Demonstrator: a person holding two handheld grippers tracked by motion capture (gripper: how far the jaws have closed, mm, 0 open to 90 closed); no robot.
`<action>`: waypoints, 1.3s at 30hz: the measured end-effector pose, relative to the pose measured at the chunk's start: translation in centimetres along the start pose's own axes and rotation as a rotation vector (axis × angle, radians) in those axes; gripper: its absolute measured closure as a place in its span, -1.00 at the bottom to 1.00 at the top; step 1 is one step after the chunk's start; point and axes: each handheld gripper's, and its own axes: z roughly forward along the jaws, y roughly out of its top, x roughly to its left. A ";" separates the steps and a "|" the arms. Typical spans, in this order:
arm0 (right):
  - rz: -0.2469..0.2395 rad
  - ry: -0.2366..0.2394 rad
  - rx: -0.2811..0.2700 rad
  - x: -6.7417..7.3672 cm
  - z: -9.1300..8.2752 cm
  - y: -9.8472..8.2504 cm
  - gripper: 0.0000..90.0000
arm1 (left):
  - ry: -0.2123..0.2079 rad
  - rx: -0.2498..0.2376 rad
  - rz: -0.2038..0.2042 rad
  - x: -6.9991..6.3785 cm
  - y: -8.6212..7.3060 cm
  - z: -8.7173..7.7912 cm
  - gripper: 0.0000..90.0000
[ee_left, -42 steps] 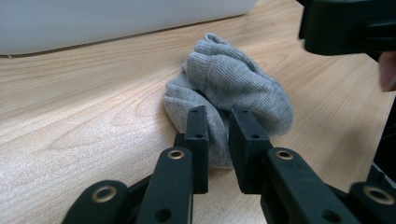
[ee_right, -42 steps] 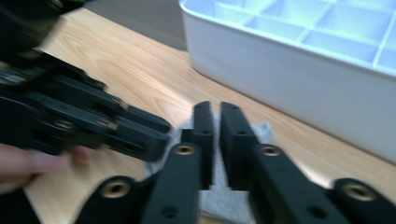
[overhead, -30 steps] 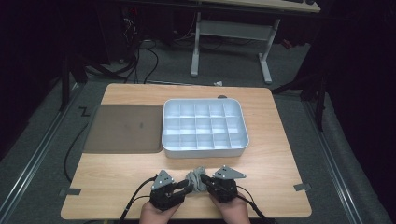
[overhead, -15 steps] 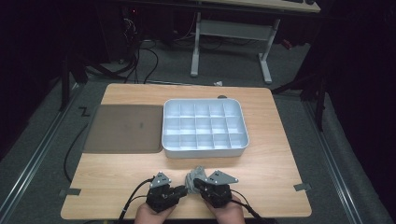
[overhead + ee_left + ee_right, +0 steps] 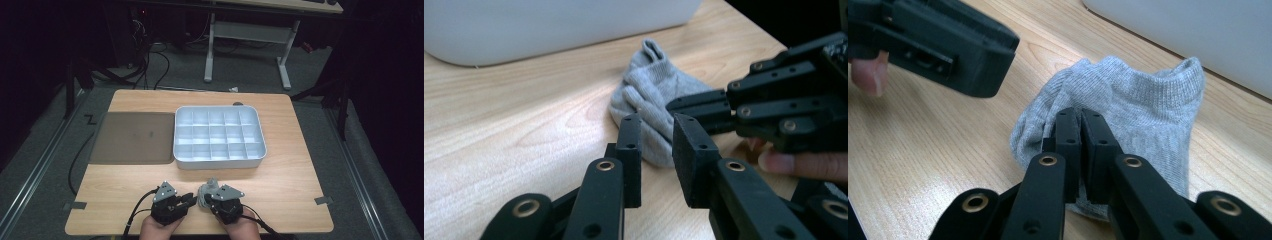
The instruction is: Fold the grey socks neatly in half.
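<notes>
Right tongs (image 5: 1080,117) pinch the grey sock (image 5: 1143,110) flat to the table; left tongs (image 5: 656,131), slightly parted and just opening, hover beside it.

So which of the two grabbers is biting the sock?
The right gripper: its jaws are pinched shut on the grey sock. The left gripper has a gap.

A lab or test room set up for recording, dim outside the lit work area. Pale wooden table (image 5: 300,165) on grey carpet, its corners marked off with strips of grey tape (image 5: 75,205). Black cables (image 5: 150,60) strewn across the floor behind, next to dark equipment stands (image 5: 75,75). White metal legs of a second desk (image 5: 245,45) farther back. On the tabletop, a white plastic compartment tray (image 5: 218,161) and a flat brown mat (image 5: 132,137).
</notes>
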 end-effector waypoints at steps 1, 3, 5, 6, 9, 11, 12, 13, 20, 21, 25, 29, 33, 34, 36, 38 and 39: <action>0.003 0.004 0.000 0.0 0.0 0.0 0.95 | 0.005 -0.004 0.003 0.0 0.1 0.0 0.66; 0.004 0.011 0.000 -0.1 0.1 0.0 0.95 | 0.006 -0.007 0.005 0.0 0.2 0.0 0.66; -0.005 0.010 0.003 -0.1 0.1 0.0 0.95 | 0.014 -0.018 0.010 -0.1 0.3 -0.2 0.65; -0.009 0.011 0.003 -0.2 0.1 0.0 0.95 | 0.018 -0.021 0.014 -0.1 0.3 -0.3 0.64; -0.023 0.012 0.007 -0.2 0.1 0.2 0.95 | 0.034 -0.029 0.028 -0.2 0.1 -0.7 0.60; -0.031 0.005 0.006 0.0 0.2 0.2 0.95 | 0.046 -0.028 0.031 -0.2 -0.1 -1.0 0.59; -0.036 0.000 0.003 0.1 0.3 0.2 0.95 | 0.055 -0.029 0.031 -0.2 -0.2 -1.1 0.58; -0.039 -0.006 0.004 0.1 0.3 0.2 0.95 | 0.061 -0.033 0.031 -0.1 -0.3 -1.2 0.57; -0.042 -0.016 0.013 0.3 0.3 0.4 0.95 | 0.088 -0.045 0.027 0.1 -1.2 -3.0 0.51; -0.042 -0.017 0.014 0.3 0.3 0.4 0.95 | 0.092 -0.046 0.027 0.1 -1.2 -3.2 0.50; -0.042 -0.018 0.009 0.4 0.4 0.4 0.93 | 0.099 -0.056 0.031 0.1 -1.0 -3.1 0.43; -0.016 -0.012 -0.025 0.0 -0.2 0.5 0.77 | 0.100 -0.046 0.044 -0.4 -0.8 -2.4 0.36; 0.009 -0.021 -0.081 -0.7 -1.6 0.3 0.75 | 0.098 -0.038 0.064 -0.9 -0.3 -1.4 0.31; 0.016 -0.024 -0.088 -0.9 -1.9 0.2 0.74 | 0.097 -0.036 0.065 -1.0 -0.1 -1.2 0.30; 0.029 -0.035 -0.106 -1.4 -2.4 0.0 0.74 | 0.091 -0.041 0.062 -1.1 0.2 -0.7 0.28; 0.043 -0.047 -0.125 -1.9 -3.0 -0.1 0.74 | 0.093 -0.045 0.066 -1.2 0.6 -0.4 0.27; 0.050 -0.051 -0.133 -2.1 -3.3 -0.1 0.74 | 0.091 -0.047 0.067 -1.3 0.7 -0.3 0.27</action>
